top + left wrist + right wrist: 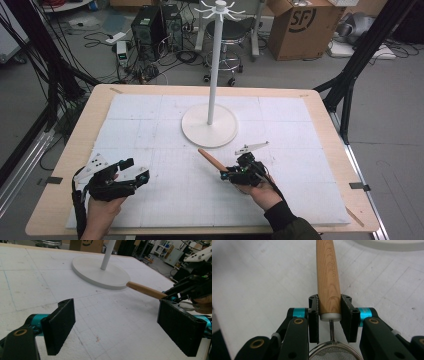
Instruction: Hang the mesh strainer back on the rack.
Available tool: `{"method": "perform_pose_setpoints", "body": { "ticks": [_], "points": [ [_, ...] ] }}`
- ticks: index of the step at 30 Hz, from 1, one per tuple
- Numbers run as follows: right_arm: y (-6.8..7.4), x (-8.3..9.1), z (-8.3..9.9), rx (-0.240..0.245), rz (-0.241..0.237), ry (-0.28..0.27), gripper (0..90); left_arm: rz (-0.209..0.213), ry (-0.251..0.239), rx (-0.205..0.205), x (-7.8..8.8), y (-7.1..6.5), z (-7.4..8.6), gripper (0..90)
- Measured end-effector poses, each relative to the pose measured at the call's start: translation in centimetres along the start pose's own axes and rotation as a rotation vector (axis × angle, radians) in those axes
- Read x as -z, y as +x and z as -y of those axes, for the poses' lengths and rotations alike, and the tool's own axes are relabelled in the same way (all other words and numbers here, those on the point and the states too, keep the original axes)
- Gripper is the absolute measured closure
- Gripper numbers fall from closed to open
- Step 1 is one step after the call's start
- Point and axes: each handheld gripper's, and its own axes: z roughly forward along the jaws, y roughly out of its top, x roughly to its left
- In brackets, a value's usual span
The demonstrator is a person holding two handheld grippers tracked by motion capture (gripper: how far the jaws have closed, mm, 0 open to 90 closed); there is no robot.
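Note:
A small sieve with a wooden handle is held just above the white foam mat, right of the middle. My right gripper is shut on the handle's lower end. In the right gripper view both pads press the handle near its white ferrule, with my right gripper around it and the wire mesh bowl at the bottom edge. My left gripper rests at the near left, open and holding nothing. In its own view my left gripper has wide jaws, and the handle points at the stand.
A white hook stand with a round base and a tall pole stands at the mat's middle back; its base lies close to the handle's tip. The wooden table edge frames the mat. Cables, a stool and boxes are on the floor behind.

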Motion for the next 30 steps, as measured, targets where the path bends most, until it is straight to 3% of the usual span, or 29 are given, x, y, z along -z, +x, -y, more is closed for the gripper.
{"method": "perform_pose_setpoints", "body": {
  "ticks": [7,12,15,22,27,30],
  "points": [
    [-0.6,1.8,-0.1,-0.05,-0.032,-0.104,71.4,0.0,0.003,0.0,0.0,0.0,0.0,15.6],
    [-0.9,2.3,-0.3,-0.045,-0.027,-0.13,71.4,0.0,0.004,-0.002,0.0,0.0,0.0,15.6],
    [-1.1,3.0,-0.5,-0.046,-0.018,-0.196,71.4,0.0,0.004,-0.001,0.0,0.0,0.0,15.6],
    [-2.0,4.6,-1.4,-0.091,-0.064,-0.284,71.3,0.001,0.004,0.0,-0.1,0.0,0.0,15.6],
    [-1.9,5.5,-2.3,-0.109,-0.106,-0.352,71.3,0.0,0.004,-0.001,0.0,0.0,0.0,15.6],
    [-1.8,5.9,-3.0,-0.118,-0.108,-0.399,71.3,-0.002,0.0,0.004,0.1,0.0,0.0,15.6]
  ]
}}
